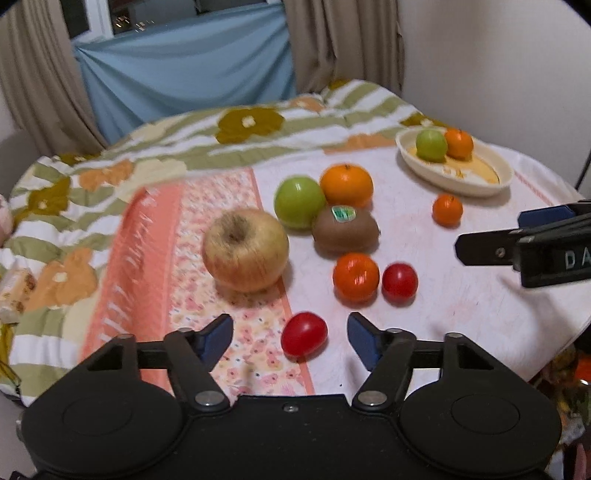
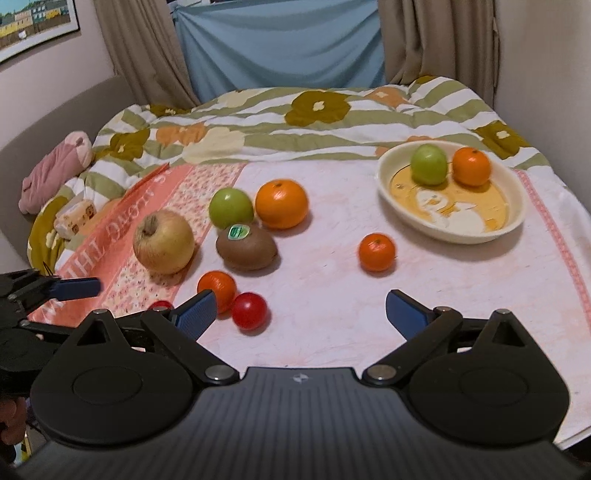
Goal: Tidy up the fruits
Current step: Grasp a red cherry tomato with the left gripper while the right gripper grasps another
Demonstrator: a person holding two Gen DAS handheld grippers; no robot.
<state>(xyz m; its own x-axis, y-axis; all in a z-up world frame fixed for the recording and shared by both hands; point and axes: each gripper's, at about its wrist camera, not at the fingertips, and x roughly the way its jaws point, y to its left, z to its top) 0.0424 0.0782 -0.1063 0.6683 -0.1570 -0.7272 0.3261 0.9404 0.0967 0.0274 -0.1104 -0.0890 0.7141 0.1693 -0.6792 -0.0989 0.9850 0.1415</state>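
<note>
- Left gripper point(image 1: 290, 338) is held spread wide, a tomato point(image 1: 304, 334) framed between its fingers.
- Right gripper point(image 2: 299, 314) is held spread wide, nothing gripped.
- Dish point(image 2: 517, 221) is loaded with two fruits.

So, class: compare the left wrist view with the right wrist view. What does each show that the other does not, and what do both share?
Only the left wrist view shows the near red tomato whole, lying between the open left gripper fingers.

Only the right wrist view shows the framed picture on the wall and the pink soft toy at the far left; its own right gripper is open and holds nothing.

Both show the apple, the kiwi and the cream dish holding a green fruit and an orange.
</note>
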